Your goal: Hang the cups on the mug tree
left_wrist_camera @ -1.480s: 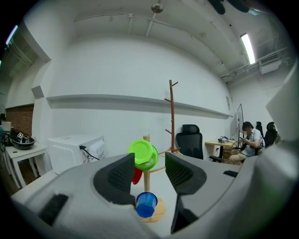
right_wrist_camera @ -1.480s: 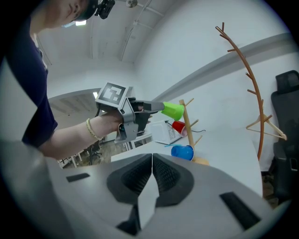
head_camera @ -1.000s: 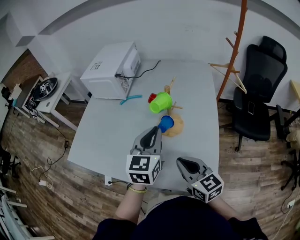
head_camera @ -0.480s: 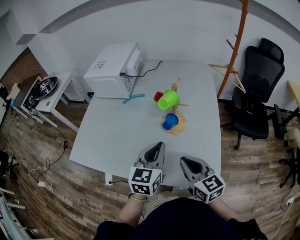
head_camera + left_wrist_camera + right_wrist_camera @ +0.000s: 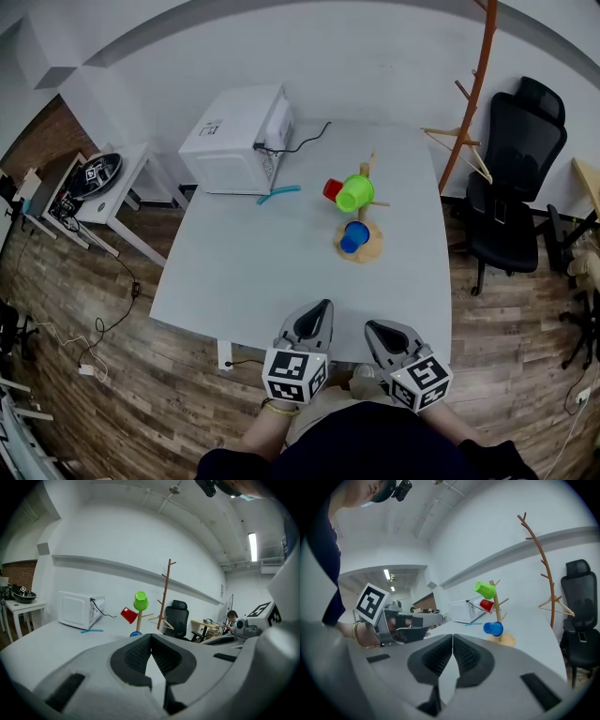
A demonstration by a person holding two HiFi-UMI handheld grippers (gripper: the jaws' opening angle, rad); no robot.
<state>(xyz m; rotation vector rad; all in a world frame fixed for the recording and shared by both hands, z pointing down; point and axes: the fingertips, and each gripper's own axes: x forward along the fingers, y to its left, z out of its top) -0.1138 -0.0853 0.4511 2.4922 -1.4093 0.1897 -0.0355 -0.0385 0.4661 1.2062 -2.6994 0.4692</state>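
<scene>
Wooden and round-footed, the mug tree [image 5: 373, 248] stands near the right edge of the desk [image 5: 234, 281], about midway between its near and far edges. All three cups hang on it. The green cup [image 5: 354, 193] sits highest, tipped over a peg near the top. The red cup [image 5: 333, 189] hangs just beside it on the side facing the microwave [image 5: 236, 141]. The blue cup [image 5: 354, 236] is on a low peg just above the base, on the side toward me.

I hold both claws over the desk's near edge, well apart from the tree. My left claw [image 5: 322, 307] is pressed together, pads meeting with nothing between them. My right claw [image 5: 373, 328], just beside it, is pressed together too and equally empty.

The white microwave fills the far left corner, with a black cable [image 5: 305, 136] trailing from it along the far edge. A light-blue stick [image 5: 279, 194] lies flat on the desk between the microwave and the tree.

Past the right edge, a black office chair [image 5: 516, 178] and an orange-brown coat stand [image 5: 473, 84] are on the wooden floor [image 5: 84, 375].
</scene>
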